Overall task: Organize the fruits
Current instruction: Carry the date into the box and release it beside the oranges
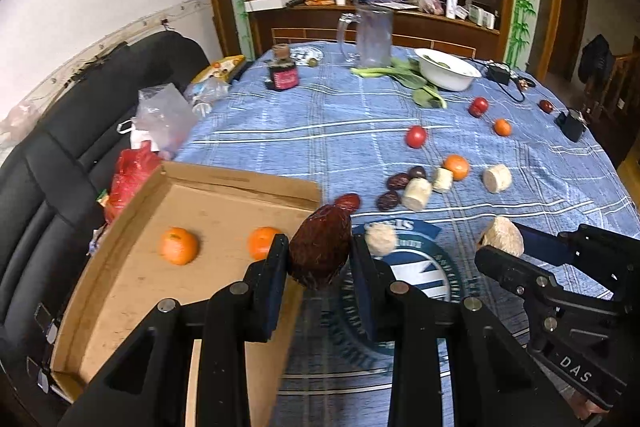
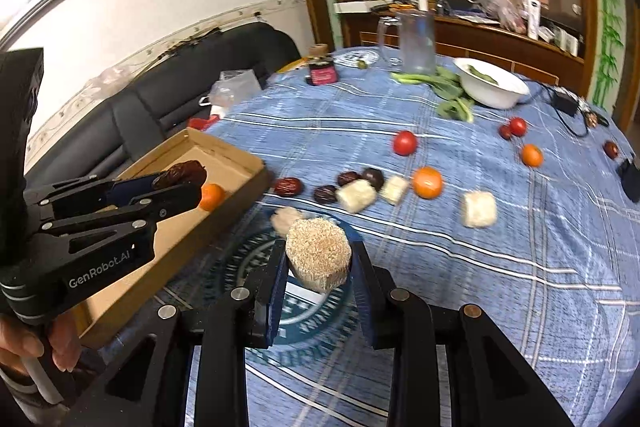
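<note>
My left gripper (image 1: 320, 251) is shut on a dark red date (image 1: 320, 251), held above the near right corner of the cardboard tray (image 1: 132, 291). Two oranges (image 1: 179, 245) lie in the tray. My right gripper (image 2: 318, 257) is shut on a pale sugarcane piece (image 2: 318, 253) above the tablecloth's round logo. In the right wrist view the left gripper (image 2: 188, 183) carries the date (image 2: 182, 174) over the tray (image 2: 224, 163). On the cloth lie more dates (image 1: 394, 183), sugarcane pieces (image 1: 497, 178), oranges (image 1: 457, 166) and tomatoes (image 1: 416, 136).
A white bowl (image 1: 448, 69) with greens (image 1: 400, 73), a glass pitcher (image 1: 372, 35) and a dark jar (image 1: 283, 73) stand at the far side of the table. A charger and cable (image 1: 500, 73) lie far right. Plastic bags (image 1: 164, 115) sit on the black sofa at left.
</note>
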Demonstrator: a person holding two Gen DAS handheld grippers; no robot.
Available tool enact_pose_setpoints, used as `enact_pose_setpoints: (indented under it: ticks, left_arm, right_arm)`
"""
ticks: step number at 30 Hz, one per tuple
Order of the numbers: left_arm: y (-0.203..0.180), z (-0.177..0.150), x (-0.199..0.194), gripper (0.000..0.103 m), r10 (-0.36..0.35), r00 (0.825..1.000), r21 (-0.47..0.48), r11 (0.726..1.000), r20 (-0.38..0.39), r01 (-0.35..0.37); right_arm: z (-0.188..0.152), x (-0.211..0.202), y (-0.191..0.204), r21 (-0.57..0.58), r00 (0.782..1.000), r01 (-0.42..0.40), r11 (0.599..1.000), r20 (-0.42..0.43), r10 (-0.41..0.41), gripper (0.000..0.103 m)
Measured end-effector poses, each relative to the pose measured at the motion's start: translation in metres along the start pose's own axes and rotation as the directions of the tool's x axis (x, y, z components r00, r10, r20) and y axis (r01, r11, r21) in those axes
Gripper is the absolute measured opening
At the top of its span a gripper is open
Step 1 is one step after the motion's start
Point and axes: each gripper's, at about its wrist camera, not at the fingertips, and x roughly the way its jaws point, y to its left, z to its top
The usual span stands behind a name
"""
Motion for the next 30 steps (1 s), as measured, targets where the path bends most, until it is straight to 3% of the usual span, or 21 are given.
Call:
enact_pose_setpoints:
  ticks: [16, 30]
  left_arm:
    - [0.078, -0.002, -0.001, 0.03, 0.064, 0.998, -0.095, 0.993, -0.022, -0.066]
    - [0.106, -0.01, 0.015, 0.03, 0.058, 0.996, -0.135, 0.989, -0.068, -0.067]
  right_arm:
    - [0.023, 0.027, 0.062, -0.092, 0.996, -0.092, 0.991, -0.015, 0.091, 0.034]
    - [0.027, 0.059, 0.094, -0.131, 0.988, -0.142, 0.981, -0.073, 0.134, 0.034]
